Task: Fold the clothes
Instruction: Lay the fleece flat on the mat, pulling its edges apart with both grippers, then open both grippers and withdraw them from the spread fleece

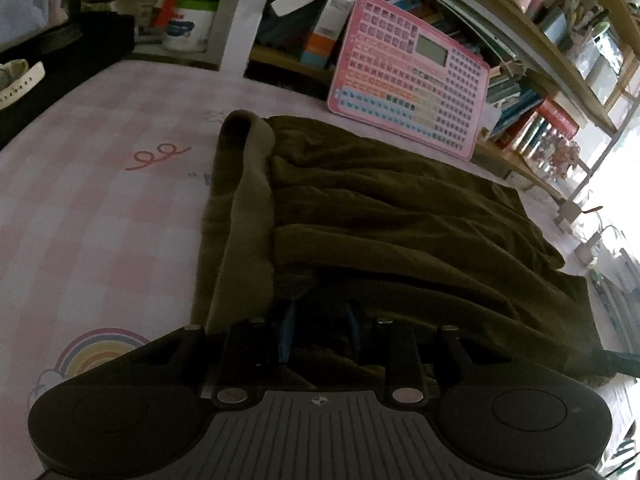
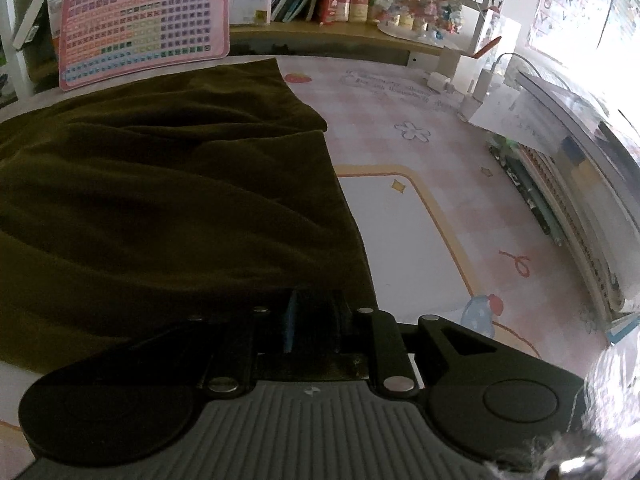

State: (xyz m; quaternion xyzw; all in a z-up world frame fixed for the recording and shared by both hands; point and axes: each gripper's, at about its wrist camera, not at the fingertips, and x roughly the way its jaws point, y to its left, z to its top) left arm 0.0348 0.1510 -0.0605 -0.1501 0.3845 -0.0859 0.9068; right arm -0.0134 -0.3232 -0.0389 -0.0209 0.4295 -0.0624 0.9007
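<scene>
- A dark olive garment [image 1: 400, 216] lies partly folded and rumpled on a pink checked mat [image 1: 100, 208], its lighter waistband [image 1: 248, 208] along the left edge.
- Left gripper [image 1: 320, 332]: blue-padded fingers slightly apart at the near hem, with cloth between them; shadow hides whether they pinch it.
- Right gripper [image 2: 314, 320]: fingers narrowly parted at the garment's near right corner; grip unclear in the dark.
- A pink button board [image 2: 140, 20] leans against the shelves behind.
</scene>
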